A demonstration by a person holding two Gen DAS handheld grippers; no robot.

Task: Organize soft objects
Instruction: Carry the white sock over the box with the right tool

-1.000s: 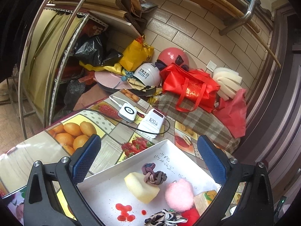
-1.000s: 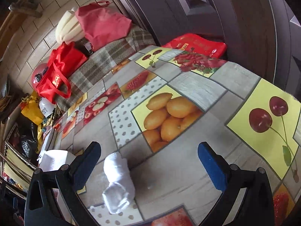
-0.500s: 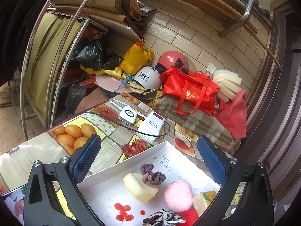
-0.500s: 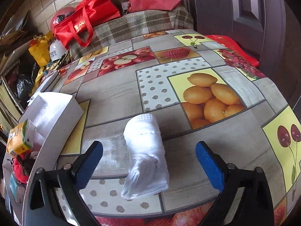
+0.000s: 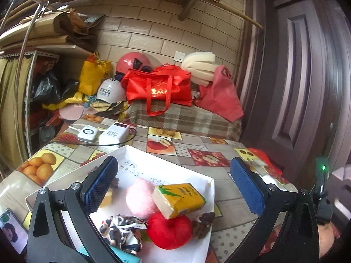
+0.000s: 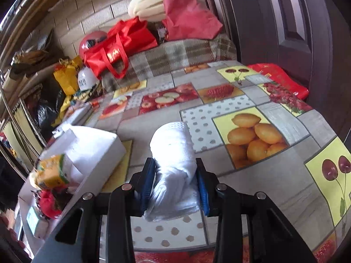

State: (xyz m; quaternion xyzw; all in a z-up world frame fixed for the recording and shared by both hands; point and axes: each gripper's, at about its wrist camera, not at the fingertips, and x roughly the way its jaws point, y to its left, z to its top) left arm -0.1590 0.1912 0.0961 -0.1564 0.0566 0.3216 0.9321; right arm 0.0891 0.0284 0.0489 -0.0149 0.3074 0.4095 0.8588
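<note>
Right gripper [image 6: 177, 180]: we see its jaws closing around the rolled white towel [image 6: 173, 164], which lies on the fruit-print worktop [image 6: 274, 175] just beside the white tray [image 6: 98, 153]. Our left gripper [image 5: 173, 184] hangs spread wide over that tray, nothing between its pads.

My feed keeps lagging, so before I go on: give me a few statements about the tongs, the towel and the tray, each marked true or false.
1. The right tongs have the rolled white towel between their pads. True; the jaws are closing on it.
2. The towel lies inside the white tray. False; it lies on the fruit-print tablecloth, beside the tray.
3. The left tongs grip the pink pom-pom. False; they are open and hold nothing.
4. A yellow tissue pack is in the tray. True.
5. A red plush ball is in the tray. True.
</note>
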